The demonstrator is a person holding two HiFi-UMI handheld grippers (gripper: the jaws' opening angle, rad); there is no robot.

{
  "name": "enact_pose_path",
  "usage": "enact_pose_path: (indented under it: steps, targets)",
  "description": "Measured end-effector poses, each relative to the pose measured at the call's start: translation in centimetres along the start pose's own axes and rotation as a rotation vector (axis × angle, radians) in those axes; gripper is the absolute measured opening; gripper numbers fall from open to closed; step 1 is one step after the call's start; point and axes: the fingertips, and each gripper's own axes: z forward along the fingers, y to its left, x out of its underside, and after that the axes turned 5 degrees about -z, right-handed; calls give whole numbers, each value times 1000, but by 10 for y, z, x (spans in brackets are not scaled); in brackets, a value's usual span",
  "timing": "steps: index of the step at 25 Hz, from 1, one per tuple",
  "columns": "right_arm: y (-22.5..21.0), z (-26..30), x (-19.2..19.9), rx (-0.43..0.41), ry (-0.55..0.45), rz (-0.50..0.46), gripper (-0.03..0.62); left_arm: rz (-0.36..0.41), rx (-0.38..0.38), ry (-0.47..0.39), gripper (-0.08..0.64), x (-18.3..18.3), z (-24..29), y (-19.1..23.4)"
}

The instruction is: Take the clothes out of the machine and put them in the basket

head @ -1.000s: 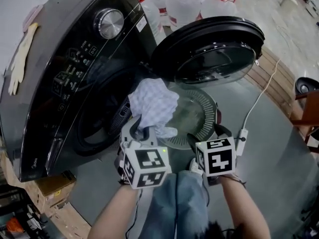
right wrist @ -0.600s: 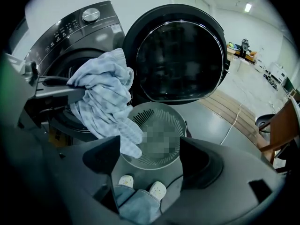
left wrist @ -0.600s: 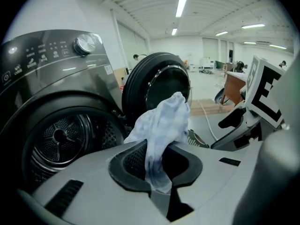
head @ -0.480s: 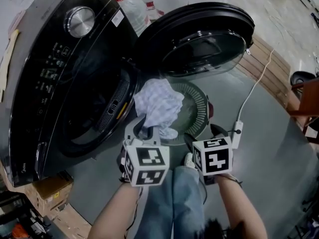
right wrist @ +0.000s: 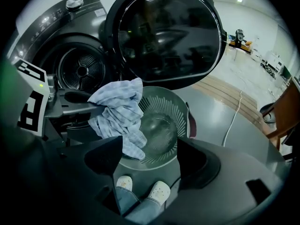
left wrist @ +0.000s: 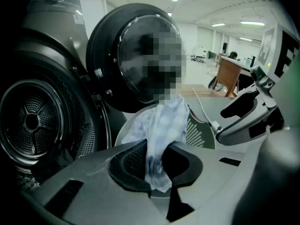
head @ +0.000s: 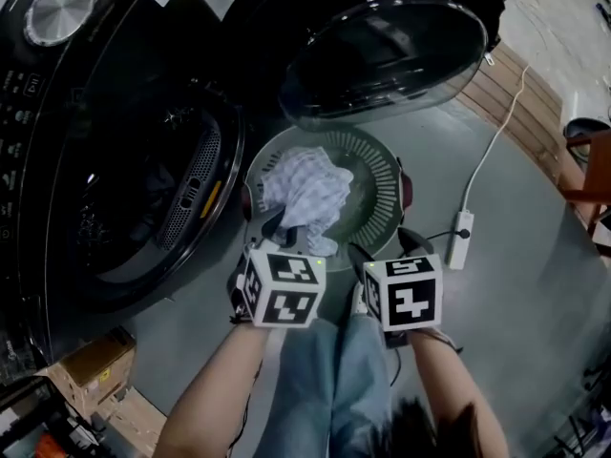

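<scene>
Cloth (left wrist: 161, 118) in left claw (left wrist: 157, 149), left gripper view

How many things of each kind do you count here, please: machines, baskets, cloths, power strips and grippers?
Machine: 1
Basket: 1
Cloth: 1
Power strip: 1
Grippers: 2 (left gripper shut on the cloth; right gripper open, jaws just closing a little, nothing between them)
Total: 6
</scene>
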Motion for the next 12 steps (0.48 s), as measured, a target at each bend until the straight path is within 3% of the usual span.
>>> enact_pose_path:
  steps: [9, 12]
  targets:
    - [-22, 48, 7, 38, 62, 16, 328, -2, 84, 143, 57, 33, 71, -12]
    - [-30, 61, 4, 59, 95, 31, 277, -20, 99, 192, 57, 39, 91, -12]
